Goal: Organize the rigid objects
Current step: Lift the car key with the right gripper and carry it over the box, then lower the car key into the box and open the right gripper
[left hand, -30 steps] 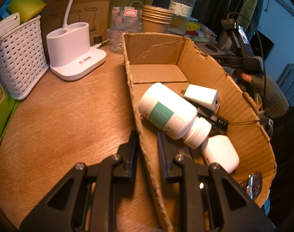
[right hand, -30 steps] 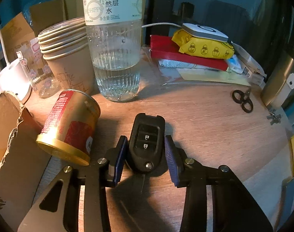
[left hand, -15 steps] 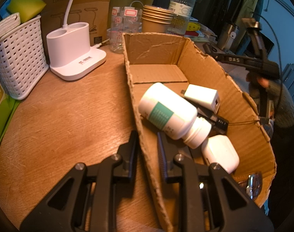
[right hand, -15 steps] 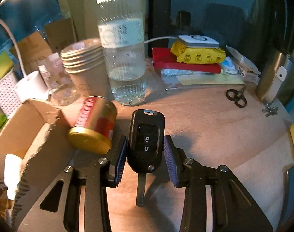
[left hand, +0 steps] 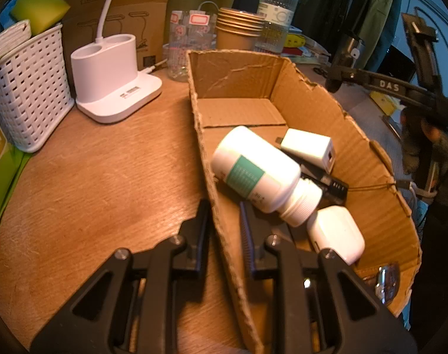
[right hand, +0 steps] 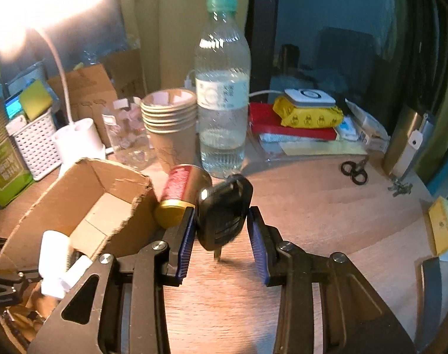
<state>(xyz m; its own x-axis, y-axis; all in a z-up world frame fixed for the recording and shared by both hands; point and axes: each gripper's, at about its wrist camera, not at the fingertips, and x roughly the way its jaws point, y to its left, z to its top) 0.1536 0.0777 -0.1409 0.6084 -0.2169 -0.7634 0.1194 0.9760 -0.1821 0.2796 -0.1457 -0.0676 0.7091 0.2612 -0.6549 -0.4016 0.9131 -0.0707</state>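
Lifted off the table now, the car key [right hand: 222, 212] twists as the right gripper [right hand: 221, 236] has just been closing on it; the left gripper [left hand: 224, 236] pinches the cardboard box [left hand: 380, 206] wall. Several items boxed, red can [right hand: 176, 197] left.

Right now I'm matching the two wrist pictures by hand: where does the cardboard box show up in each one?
Left wrist view: the cardboard box fills the centre and right, its near wall between the left gripper's fingers.
Right wrist view: the cardboard box sits at lower left, beside the red can.
Shared landmark: the water bottle, top centre in the left view, stands upright at centre in the right view.
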